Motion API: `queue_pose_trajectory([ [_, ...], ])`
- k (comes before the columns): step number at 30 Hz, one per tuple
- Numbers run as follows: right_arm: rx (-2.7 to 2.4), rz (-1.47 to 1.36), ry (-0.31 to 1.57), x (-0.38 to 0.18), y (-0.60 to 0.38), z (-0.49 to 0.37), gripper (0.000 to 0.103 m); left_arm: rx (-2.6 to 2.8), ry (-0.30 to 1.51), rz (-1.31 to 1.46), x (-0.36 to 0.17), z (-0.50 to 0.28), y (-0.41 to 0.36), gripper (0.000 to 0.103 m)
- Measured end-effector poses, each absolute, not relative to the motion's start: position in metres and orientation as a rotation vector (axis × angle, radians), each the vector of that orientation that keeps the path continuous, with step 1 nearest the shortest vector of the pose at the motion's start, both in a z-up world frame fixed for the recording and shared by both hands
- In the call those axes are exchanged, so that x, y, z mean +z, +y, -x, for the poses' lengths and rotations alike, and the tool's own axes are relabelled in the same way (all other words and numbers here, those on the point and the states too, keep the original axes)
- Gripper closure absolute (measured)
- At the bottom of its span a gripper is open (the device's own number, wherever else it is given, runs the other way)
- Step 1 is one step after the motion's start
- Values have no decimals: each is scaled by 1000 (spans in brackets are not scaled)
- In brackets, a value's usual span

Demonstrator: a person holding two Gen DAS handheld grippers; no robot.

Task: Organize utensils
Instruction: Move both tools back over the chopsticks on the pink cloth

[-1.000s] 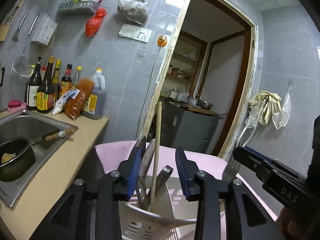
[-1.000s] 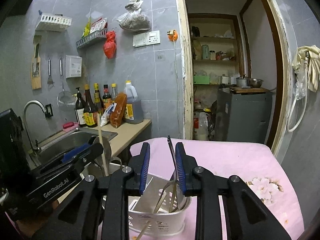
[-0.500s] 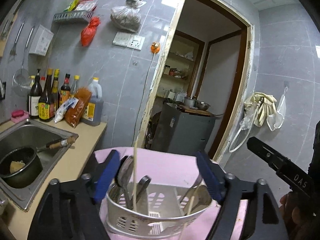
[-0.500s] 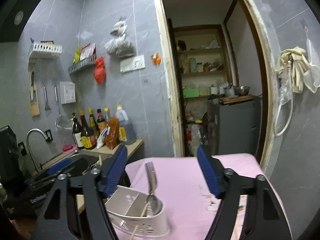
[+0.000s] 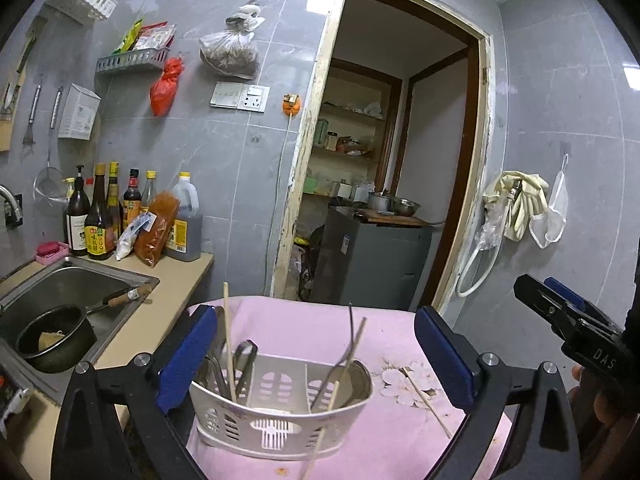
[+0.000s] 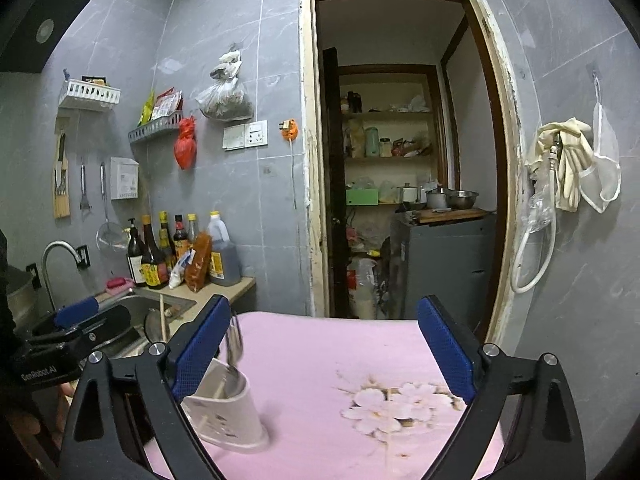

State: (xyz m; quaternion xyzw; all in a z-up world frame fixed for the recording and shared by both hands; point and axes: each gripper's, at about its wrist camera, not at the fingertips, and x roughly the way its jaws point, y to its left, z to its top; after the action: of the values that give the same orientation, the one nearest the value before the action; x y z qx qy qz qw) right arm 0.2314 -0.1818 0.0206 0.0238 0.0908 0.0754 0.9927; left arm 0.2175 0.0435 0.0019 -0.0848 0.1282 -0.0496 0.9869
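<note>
On the pink table [image 5: 304, 332], the left gripper [image 5: 316, 354], jaws opening and empty, frames the caddy [image 5: 280, 408] of utensils; one chopstick [image 5: 426, 402] lies loose, likely next. Right view: gripper [image 6: 324, 350] opening, empty, caddy [image 6: 228, 408] beside.

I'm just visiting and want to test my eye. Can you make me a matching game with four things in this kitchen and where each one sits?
Things:
1. white plastic utensil caddy
2. dark round pot
3. red plastic bag
4. loose wooden chopstick

Places:
A. hanging on the grey tiled wall
B. lying flat on the pink tablecloth
C. inside the steel sink
D. standing upright on the pink tablecloth

Pairs: 1-D, 2-C, 3-A, 4-B
</note>
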Motion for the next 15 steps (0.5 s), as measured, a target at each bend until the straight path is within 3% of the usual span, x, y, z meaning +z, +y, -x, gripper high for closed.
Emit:
queue_pose_trajectory([
  [4,163,-44,183,13,-198,-230,7,-76,262,157,-4,-212,26,3],
  [15,205,-43,335,-46,-227,-249,6,12,341,153,-44,-209,1,3],
])
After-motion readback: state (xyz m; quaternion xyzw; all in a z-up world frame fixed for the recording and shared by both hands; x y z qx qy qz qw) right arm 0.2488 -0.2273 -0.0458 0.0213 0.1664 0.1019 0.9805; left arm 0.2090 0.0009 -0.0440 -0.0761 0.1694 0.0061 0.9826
